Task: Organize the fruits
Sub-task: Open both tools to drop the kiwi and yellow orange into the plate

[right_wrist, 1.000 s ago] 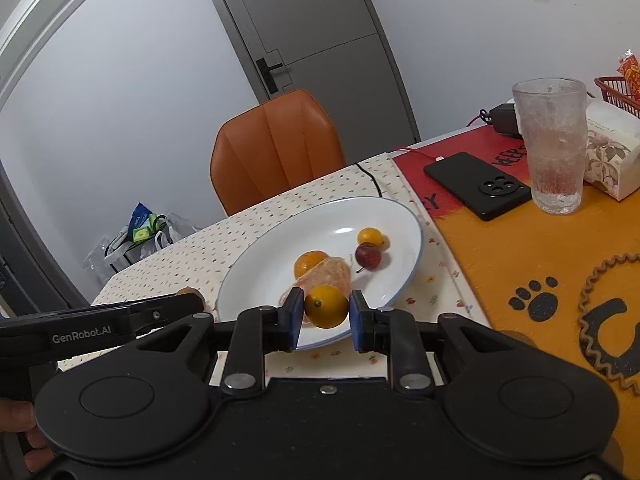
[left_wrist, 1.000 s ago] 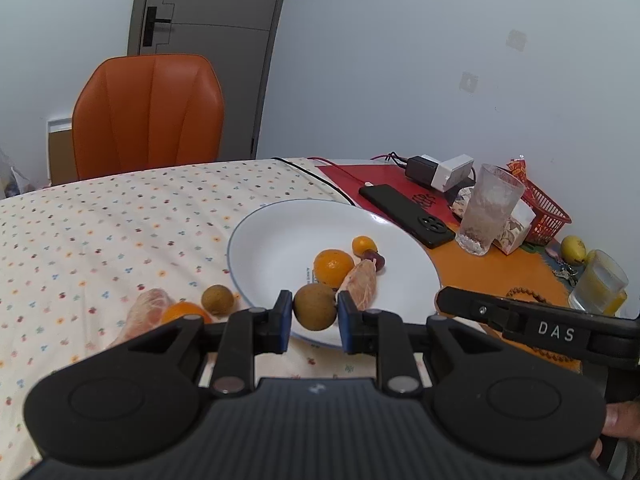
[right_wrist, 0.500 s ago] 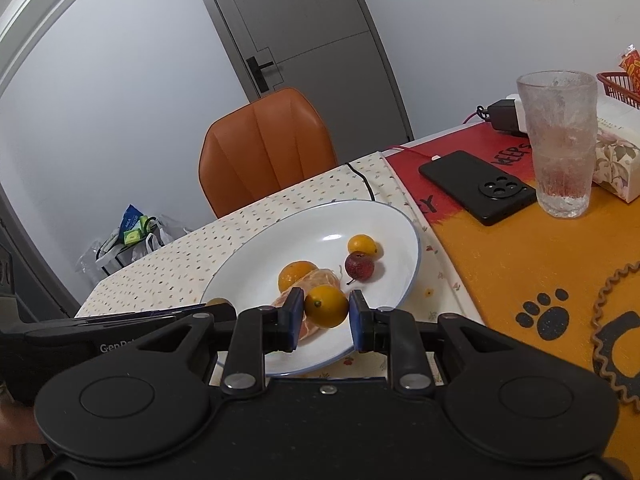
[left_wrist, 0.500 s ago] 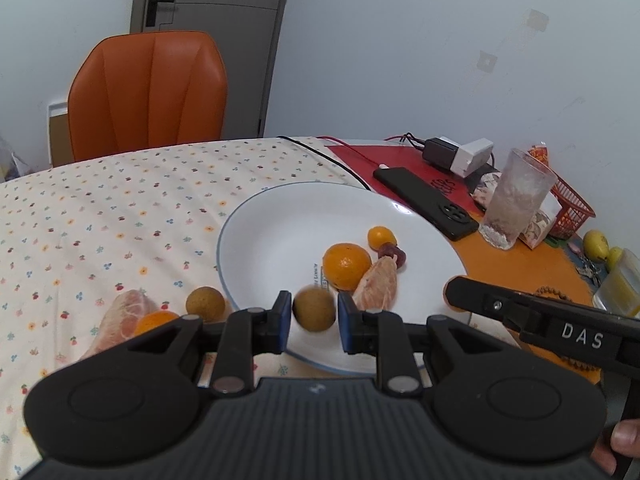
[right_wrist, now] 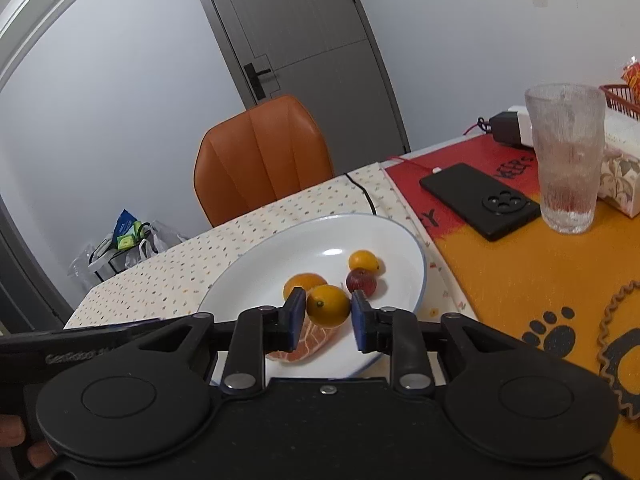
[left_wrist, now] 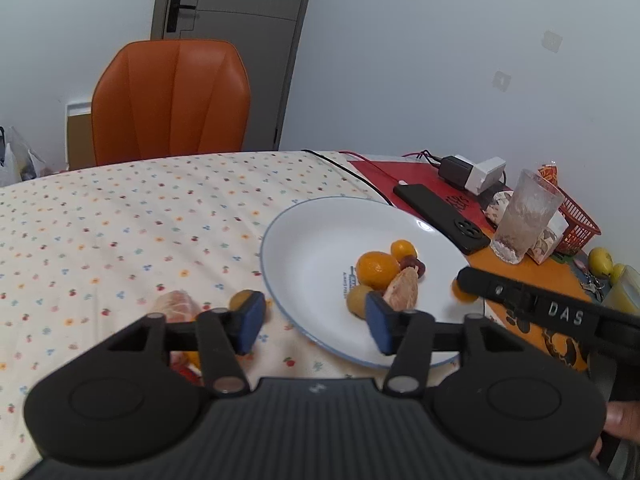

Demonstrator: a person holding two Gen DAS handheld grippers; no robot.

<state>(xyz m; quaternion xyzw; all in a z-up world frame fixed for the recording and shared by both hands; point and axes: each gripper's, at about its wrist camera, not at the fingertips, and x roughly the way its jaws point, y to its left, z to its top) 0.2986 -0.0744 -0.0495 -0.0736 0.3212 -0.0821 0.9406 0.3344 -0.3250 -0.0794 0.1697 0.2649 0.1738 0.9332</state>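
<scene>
The left gripper (left_wrist: 314, 322) stands with its blue pads (left_wrist: 250, 322) wide apart and nothing between them, hanging over the near rim of the white plate (left_wrist: 312, 240). Just beyond its right pad, at about 1 o'clock from the gap, a small brown fruit (left_wrist: 358, 300) lies on the plate, touching a peeled orange segment (left_wrist: 402, 290). Behind these sit a whole orange (left_wrist: 376, 268), a dark red fruit (left_wrist: 412, 266) and a small yellow-orange fruit (left_wrist: 403, 249), all bunched together. Off the plate, at 10 o'clock from the left gripper, a second brown fruit (left_wrist: 240, 299) rests on the dotted tablecloth (left_wrist: 120, 220), with another peeled segment (left_wrist: 178, 306) beside it; something orange shows under the gripper's left finger, too hidden to name.

The right gripper (right_wrist: 329, 312) is clamped on a small orange citrus (right_wrist: 328, 305), pinched by both pads above the plate (right_wrist: 280, 256); from the left wrist view only a sliver of that fruit (left_wrist: 460, 292) peeks past the right tool's black finger (left_wrist: 520, 300), at 3 o'clock.

Beyond the plate at 1 to 2 o'clock lie a black phone (right_wrist: 480, 200), a ribbed glass (right_wrist: 568, 160) and a red basket (left_wrist: 576, 224). An orange chair (left_wrist: 172, 100) stands at 11 o'clock behind the table
</scene>
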